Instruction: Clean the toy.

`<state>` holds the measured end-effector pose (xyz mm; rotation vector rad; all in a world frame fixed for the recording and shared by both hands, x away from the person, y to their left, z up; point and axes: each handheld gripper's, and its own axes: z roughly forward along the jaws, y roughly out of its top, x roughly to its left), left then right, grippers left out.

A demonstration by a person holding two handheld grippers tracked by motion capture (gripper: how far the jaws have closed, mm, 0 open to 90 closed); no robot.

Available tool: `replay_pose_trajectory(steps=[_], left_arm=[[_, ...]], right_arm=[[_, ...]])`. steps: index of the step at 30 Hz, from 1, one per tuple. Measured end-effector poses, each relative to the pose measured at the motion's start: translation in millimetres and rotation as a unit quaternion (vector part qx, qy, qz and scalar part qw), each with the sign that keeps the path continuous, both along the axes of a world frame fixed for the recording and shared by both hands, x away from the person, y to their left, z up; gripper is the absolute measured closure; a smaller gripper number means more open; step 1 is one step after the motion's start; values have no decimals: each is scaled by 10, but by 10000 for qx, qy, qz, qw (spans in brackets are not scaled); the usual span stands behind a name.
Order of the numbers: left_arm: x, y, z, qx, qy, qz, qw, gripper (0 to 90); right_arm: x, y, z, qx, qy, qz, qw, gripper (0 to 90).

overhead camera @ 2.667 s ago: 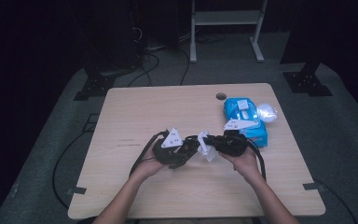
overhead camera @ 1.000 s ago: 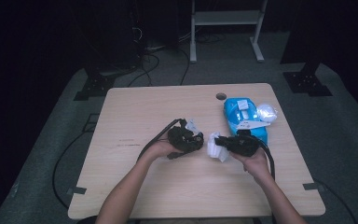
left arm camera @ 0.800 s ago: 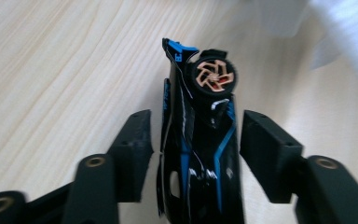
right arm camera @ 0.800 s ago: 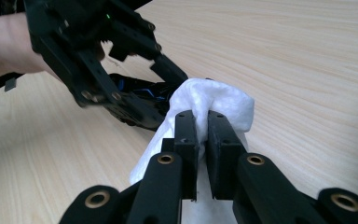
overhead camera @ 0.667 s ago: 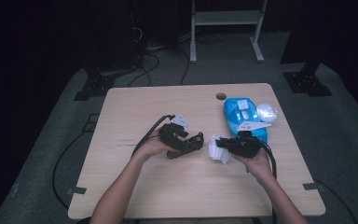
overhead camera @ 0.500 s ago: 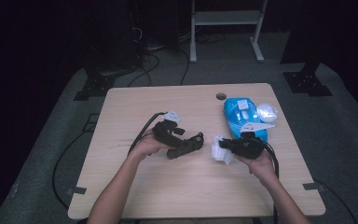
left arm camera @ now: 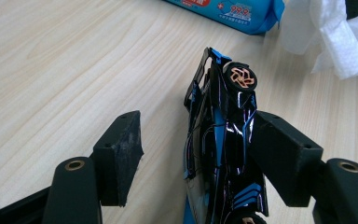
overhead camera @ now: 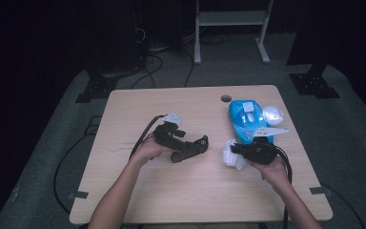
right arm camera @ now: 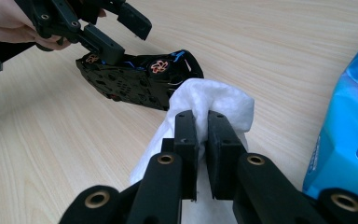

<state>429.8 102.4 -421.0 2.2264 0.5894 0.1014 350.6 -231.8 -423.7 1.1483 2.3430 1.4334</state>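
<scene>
A person sits at the near edge of a light wooden tabletop [overhead camera: 124,119], holding a two-jaw gripper in each hand.

The left gripper [overhead camera: 190,149] lies near the middle of the tabletop, pointing toward the right edge. Its jaws have just been opening and now stand apart. A black toy car [left arm camera: 221,140] with blue trim and copper-coloured wheel hubs lies on its side on the wood between them. In the left gripper view one jaw rests against the car's side, while the other stands clear of it with bare wood in the gap, so the car is released rather than gripped.

The right gripper [overhead camera: 236,151] is nearer the right edge, pointing back toward the left one. Its jaws are clenched on a crumpled white wipe [right arm camera: 214,105], which bulges out beyond the jaw tips and hangs below them. In the right gripper view the wipe sits just beside the car's nose; whether they touch cannot be told.

A blue pack of wet wipes [overhead camera: 245,119] lies flat by the right edge, behind the right gripper, with a white wad [overhead camera: 272,114] just beside it. A small round hole [overhead camera: 226,98] sits near the far edge of the tabletop.
</scene>
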Motion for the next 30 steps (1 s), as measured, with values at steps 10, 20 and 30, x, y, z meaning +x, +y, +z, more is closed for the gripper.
replay_pose_trajectory(steps=[10, 20, 30], left_arm=[[-177, -72, -12, 104, -347, -169, 9992, 329], [-334, -213, -117, 475, -565, -358, 9966, 313], [-386, -277, -278, 671, -536, -341, 9957, 307]], right_arm=[[-21, -27, -32, -85, 28, -18, 10000, 830], [-37, -90, -64, -144, 51, -56, 9999, 830], [-54, -130, -98, -167, 90, -58, 9998, 826]])
